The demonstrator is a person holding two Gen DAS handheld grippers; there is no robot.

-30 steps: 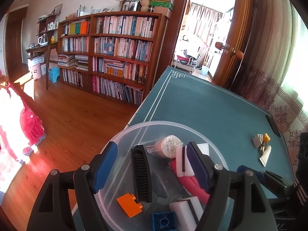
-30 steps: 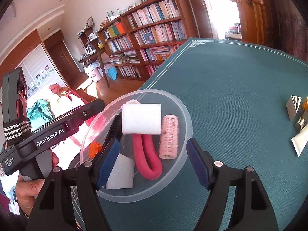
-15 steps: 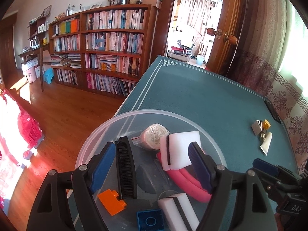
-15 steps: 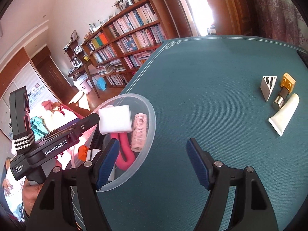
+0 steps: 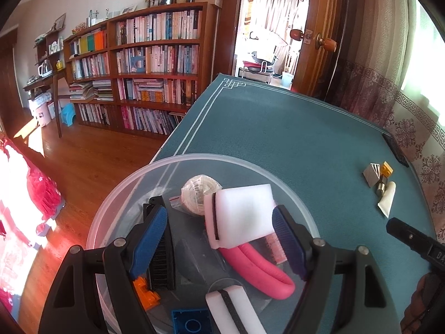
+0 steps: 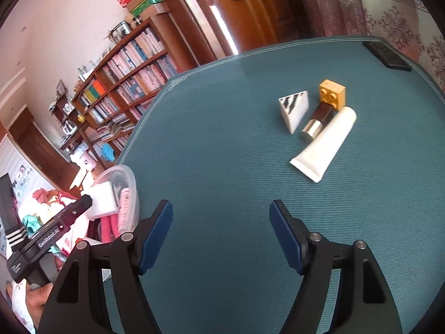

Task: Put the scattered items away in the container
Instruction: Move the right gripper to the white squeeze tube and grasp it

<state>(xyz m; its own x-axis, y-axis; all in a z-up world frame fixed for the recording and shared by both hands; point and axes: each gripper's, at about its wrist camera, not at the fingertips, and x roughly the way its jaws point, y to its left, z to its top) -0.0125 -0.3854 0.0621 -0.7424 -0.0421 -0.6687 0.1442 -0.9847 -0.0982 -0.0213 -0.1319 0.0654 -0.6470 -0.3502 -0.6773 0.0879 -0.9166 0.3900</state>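
In the left wrist view my left gripper hangs open over a clear plastic container at the table's left edge. Inside lie a white sponge, a pink foam curler, a black comb, an orange brick and a blue brick. My right gripper is open over bare teal cloth with nothing between its fingers. Ahead of it to the right sit a striped white wedge, a yellow brick, a lipstick and a white tube.
The table wears a teal cloth. A flat black object lies at its far right corner. A bookshelf and wooden floor lie beyond the left edge. The container stands to the left of my right gripper.
My right gripper has swung right, away from the container and towards the scattered items, which now look closer. My left gripper stays open over the container, a little lower.
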